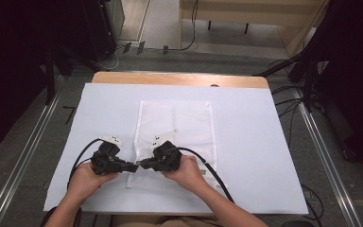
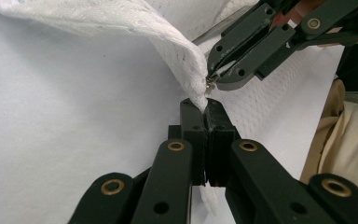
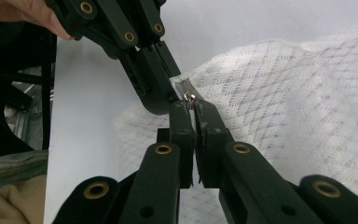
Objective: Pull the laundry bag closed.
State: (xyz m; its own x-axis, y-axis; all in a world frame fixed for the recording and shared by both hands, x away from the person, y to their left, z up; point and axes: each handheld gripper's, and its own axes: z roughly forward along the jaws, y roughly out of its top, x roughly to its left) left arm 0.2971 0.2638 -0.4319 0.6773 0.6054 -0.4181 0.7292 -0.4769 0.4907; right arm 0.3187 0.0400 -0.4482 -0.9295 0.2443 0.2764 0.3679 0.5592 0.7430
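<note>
- White mesh bag point(image 1: 176, 137) with a zipper lies flat on the white sheet point(image 1: 255, 142) that covers the wooden table point(image 1: 179, 78). It is in the middle of the sheet, nearer the person's side.
- Both grippers meet at the near left corner of the bag.
- The left gripper point(image 2: 207, 109) has its black jaws pressed together on a pinch of the bag's mesh, and the cloth is pulled up from there.
- The right gripper point(image 3: 192, 106) has its jaws closed on the small metal zipper pull point(image 3: 189, 98), right at the bag's edge.
- The two gripper tips are just beside each other.
- A hand point(image 1: 86, 177) holds each gripper from the near side of the bag.
</note>
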